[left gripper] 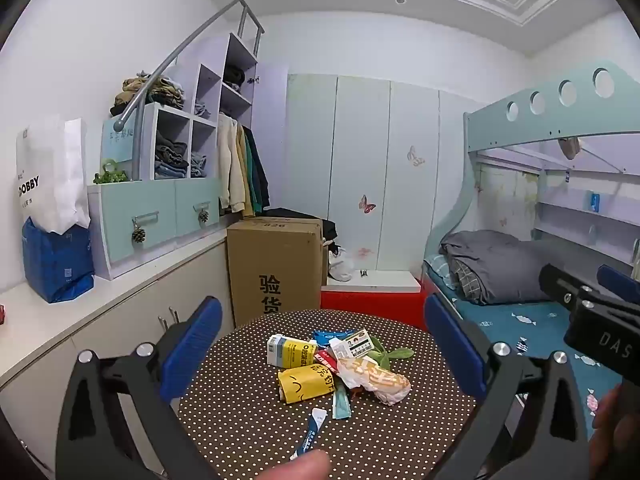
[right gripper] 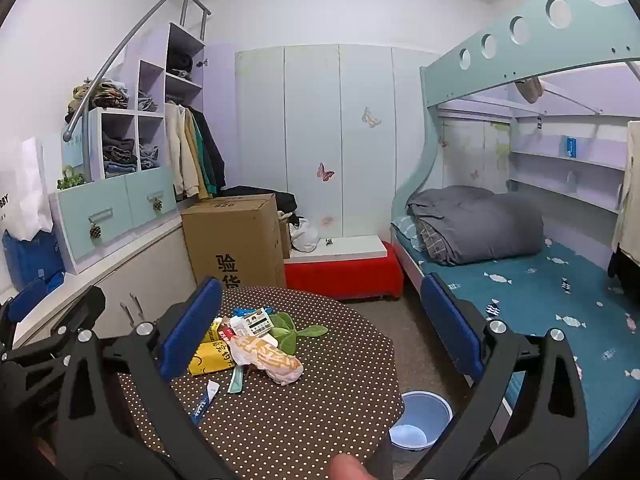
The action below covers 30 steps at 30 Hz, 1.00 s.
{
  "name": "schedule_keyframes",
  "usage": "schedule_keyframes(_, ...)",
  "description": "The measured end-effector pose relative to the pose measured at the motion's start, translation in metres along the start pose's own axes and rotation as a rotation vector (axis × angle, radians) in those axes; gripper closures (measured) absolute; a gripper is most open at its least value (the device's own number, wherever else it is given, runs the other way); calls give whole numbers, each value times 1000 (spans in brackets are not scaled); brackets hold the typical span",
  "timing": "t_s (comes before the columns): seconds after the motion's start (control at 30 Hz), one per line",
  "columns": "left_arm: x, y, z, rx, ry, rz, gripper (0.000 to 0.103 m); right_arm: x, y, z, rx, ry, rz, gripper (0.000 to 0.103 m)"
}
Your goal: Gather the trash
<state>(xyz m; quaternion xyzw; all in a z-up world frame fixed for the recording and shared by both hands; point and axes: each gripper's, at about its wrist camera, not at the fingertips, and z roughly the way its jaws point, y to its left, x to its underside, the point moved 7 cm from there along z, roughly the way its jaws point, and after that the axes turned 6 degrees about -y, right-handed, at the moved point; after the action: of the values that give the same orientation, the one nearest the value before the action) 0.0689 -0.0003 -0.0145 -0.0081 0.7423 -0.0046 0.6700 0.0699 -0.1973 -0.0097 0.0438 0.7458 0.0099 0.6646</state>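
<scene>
Both wrist views near, forward and slightly downward over the dotted table (left gripper: 248, 420)

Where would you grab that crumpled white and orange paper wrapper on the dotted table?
Probably across the middle of the crumpled white and orange paper wrapper, from above. It lies long and flat on the brown dotted table, on top of the pile, with its near end free. The open right gripper could straddle its narrow width.

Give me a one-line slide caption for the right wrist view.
Open right gripper above a dotted round table of wrappers, blue bin on the floor beside it.
</scene>
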Motion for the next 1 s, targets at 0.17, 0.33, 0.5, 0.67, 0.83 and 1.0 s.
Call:
schedule_keyframes(0.17,0,0,0,-1,-7,1,4,0,0,0,2,3,-3,6)
schedule_keyframes(0.33,-1,-5,-1,2,2,-3,4,2,0,1,3,5,4,6)
schedule_keyframes(0.5,2,0,3,-2,5,2,4,7,2,5,2,9,4,6)
schedule_keyframes(0.67,4,1,7,1,15,-2,4,8,-2,4,-1,16,5,6)
schedule_keyframes(0.83,5,-1,9,1,19,7,4,10,-2,5,-4,18,8,6)
schedule_keyframes(1.0,6,-2,10,2,21,8,4,12,-1,6,-5,23,8,6)
